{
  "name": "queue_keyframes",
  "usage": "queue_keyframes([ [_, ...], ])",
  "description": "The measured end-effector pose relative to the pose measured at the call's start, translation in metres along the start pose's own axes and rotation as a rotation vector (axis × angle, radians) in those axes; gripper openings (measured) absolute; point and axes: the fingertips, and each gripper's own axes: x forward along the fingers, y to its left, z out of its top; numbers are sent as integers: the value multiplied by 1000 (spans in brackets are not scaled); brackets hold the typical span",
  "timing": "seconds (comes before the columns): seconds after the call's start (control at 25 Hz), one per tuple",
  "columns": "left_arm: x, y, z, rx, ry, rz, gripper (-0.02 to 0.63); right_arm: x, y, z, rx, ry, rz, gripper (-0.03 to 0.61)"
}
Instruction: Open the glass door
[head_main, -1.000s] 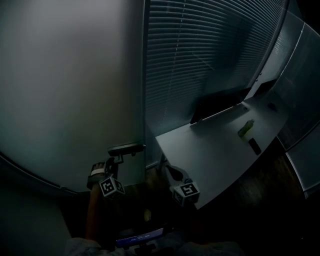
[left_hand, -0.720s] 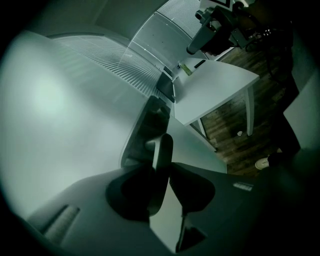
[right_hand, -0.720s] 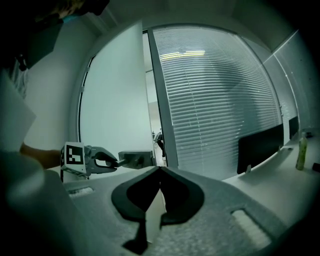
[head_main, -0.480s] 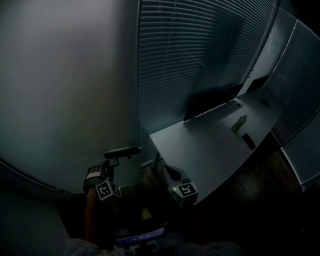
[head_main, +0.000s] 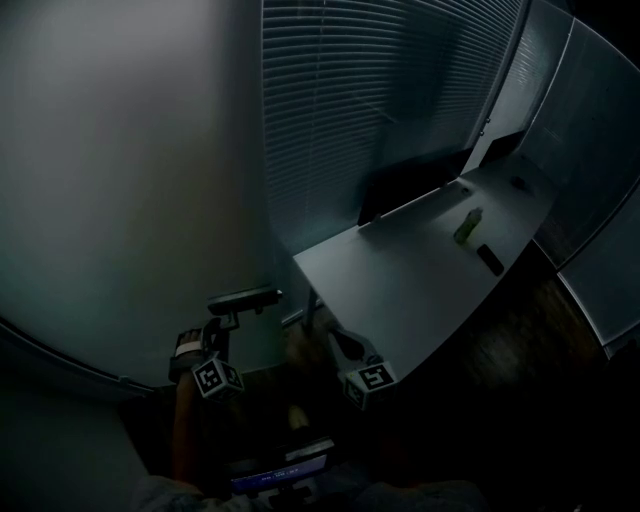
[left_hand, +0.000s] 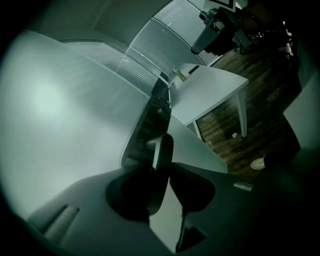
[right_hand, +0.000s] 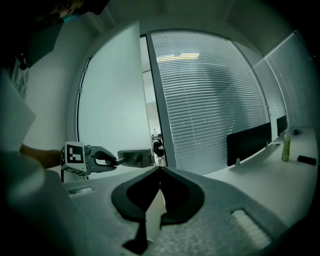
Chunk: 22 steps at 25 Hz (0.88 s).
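The left gripper (left_hand: 162, 167) clamps the handle (left_hand: 161, 147) of the door (right_hand: 110, 100); its jaws hide the handle's near end. To its right, the right gripper (right_hand: 159, 171) is clenched and empty, murky from above.

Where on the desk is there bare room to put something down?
Bare: the near half of the desk, from its front corner to the bottle. Crowded: the far end, with the bottle, a dark flat thing beside it and the dark panel along the back edge. The left gripper grips the door handle.
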Motion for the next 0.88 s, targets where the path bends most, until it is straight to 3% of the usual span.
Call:
queue_keyframes([
  [0.88, -83, -63, -7, 20, -36, -43, 130, -131, 55, -32, 16, -46, -96, 3],
])
